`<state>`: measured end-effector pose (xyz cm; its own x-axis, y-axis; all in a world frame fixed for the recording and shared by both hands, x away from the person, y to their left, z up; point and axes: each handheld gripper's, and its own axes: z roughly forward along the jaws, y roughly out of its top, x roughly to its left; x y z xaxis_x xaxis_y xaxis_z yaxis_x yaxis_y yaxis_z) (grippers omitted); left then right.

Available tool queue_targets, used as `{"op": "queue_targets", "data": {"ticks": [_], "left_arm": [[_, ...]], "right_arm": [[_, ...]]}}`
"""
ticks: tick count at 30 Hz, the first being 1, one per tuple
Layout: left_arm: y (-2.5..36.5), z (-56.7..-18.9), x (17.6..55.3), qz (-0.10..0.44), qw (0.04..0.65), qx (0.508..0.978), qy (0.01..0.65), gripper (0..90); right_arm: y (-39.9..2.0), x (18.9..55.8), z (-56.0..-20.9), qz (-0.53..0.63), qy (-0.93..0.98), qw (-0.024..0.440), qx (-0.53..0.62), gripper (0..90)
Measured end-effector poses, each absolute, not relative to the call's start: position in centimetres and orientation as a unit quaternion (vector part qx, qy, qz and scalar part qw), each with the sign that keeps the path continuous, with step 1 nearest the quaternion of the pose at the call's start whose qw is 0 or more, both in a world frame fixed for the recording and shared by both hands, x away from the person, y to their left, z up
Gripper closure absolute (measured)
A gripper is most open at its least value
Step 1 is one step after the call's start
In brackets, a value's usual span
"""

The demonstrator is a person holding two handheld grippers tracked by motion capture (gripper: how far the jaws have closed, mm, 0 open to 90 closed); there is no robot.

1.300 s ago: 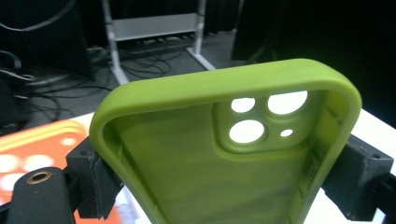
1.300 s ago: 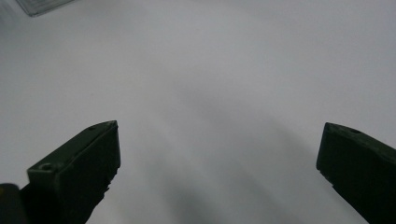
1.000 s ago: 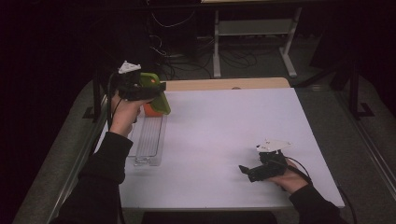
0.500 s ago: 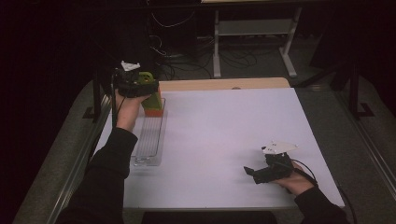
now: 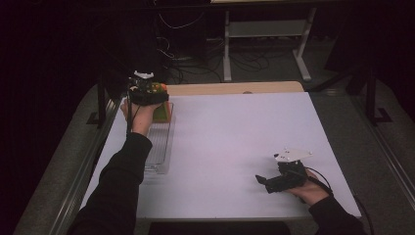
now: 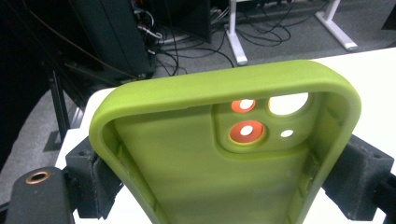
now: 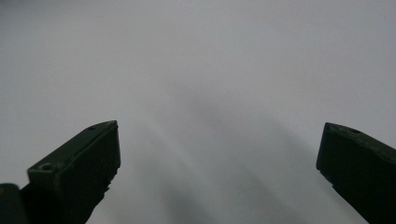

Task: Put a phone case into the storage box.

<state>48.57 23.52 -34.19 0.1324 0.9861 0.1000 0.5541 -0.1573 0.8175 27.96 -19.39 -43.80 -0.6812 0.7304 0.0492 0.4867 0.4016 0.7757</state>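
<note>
A lime-green phone case (image 6: 224,154) stands between my left gripper's (image 6: 219,177) jaws, both pads pressed against its long sides. Something orange shows through its camera holes. From above, that left gripper (image 5: 155,108) sits at the table's far left, over the far end of a clear plastic tray (image 5: 159,147), with the green case (image 5: 160,111) and an orange edge beside it. My right gripper (image 5: 263,183) rests low on the white table near the front right, jaws wide apart. In the right gripper view, only bare white tabletop lies between the fingertips (image 7: 93,154).
The white table (image 5: 235,137) has a wooden strip (image 5: 235,88) along its far edge. Beyond it are a dark floor with cables and a white stand's legs (image 5: 264,44). A metal rail (image 5: 93,161) runs along the table's left side.
My left hand has carried the green case away from me and downward, to the far end of the clear tray. The right hand has barely shifted.
</note>
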Motion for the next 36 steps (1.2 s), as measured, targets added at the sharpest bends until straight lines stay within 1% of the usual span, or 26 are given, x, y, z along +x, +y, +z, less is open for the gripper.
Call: {"op": "queue_targets", "data": {"ticks": [13, 18, 23, 25, 29, 32, 36], "left_arm": [[23.4, -36.5, 49.4, 0.340, 0.300, 0.683, 0.573, 11.7], [23.5, -37.1, 49.5, 0.335, 0.291, 0.689, 0.572, 11.2], [23.5, -37.4, 49.6, 0.341, 0.293, 0.686, 0.572, 10.6], [23.6, -37.5, 49.7, 0.341, 0.296, 0.684, 0.573, 8.4], [23.7, -37.7, 49.9, 0.329, 0.303, 0.685, 0.575, 0.2], [23.9, -37.6, 49.8, 0.332, 0.304, 0.686, 0.571, 0.0], [24.0, -37.2, 49.6, 0.329, 0.322, 0.685, 0.564, 0.0]], "right_arm": [[-19.3, 27.9, -43.9, 0.401, 0.827, 0.151, 0.364, 0.0], [-19.3, 27.9, -43.9, 0.400, 0.827, 0.148, 0.366, 0.0], [-19.2, 27.9, -43.9, 0.400, 0.827, 0.149, 0.365, 0.0], [-19.2, 27.8, -43.9, 0.400, 0.827, 0.148, 0.367, 0.0], [-19.2, 27.9, -43.9, 0.400, 0.827, 0.148, 0.365, 0.0], [-19.2, 27.8, -43.9, 0.400, 0.828, 0.148, 0.365, 0.0], [-19.2, 27.8, -43.9, 0.400, 0.827, 0.148, 0.366, 0.0]]}}
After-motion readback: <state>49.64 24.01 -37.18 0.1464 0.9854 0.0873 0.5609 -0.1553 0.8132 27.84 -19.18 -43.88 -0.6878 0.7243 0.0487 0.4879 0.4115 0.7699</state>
